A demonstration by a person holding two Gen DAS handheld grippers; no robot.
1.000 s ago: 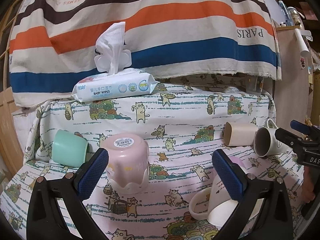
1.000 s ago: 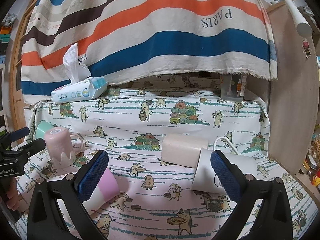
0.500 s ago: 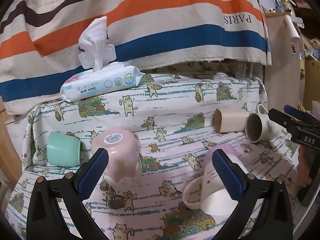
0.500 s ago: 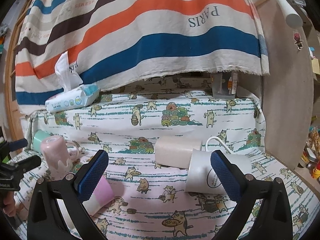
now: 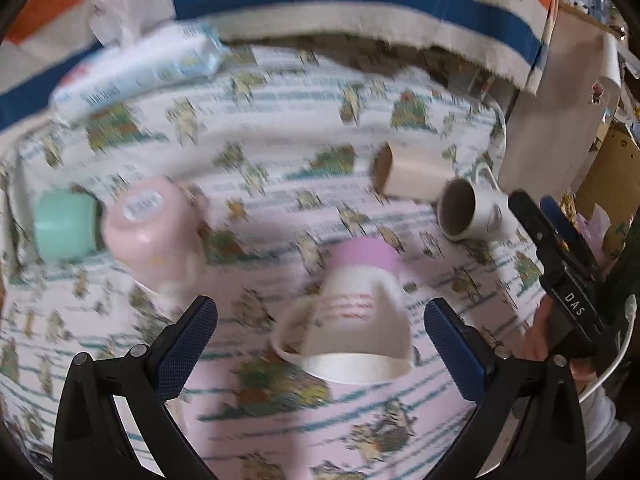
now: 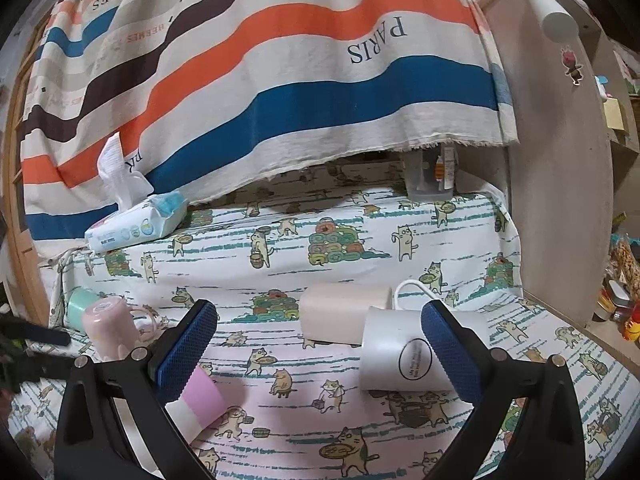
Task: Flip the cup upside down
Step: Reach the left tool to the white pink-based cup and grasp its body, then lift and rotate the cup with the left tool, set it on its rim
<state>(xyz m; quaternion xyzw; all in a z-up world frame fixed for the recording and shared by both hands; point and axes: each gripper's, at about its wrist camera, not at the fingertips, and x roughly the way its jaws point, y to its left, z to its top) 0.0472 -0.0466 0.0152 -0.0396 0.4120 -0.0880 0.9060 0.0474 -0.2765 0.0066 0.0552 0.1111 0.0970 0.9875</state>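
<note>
Two hand-held grippers are hanging released and empty. Left hand-held gripper [image 5: 320, 344], level with the cups a second ago, is now tipping down over the pink-and-white mug [image 5: 356, 320], suggesting approach. The mug is lying sideways on the cat-print cloth [image 5: 280, 128], long axis horizontal, mouth facing the camera; right hand-held gripper [image 6: 318, 354] is idling.

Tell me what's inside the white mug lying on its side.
The left view looks into the white mug: a dark interior with nothing visible in it. The deepest part is shadowed and blurred, so something small there can't be ruled out.
</note>
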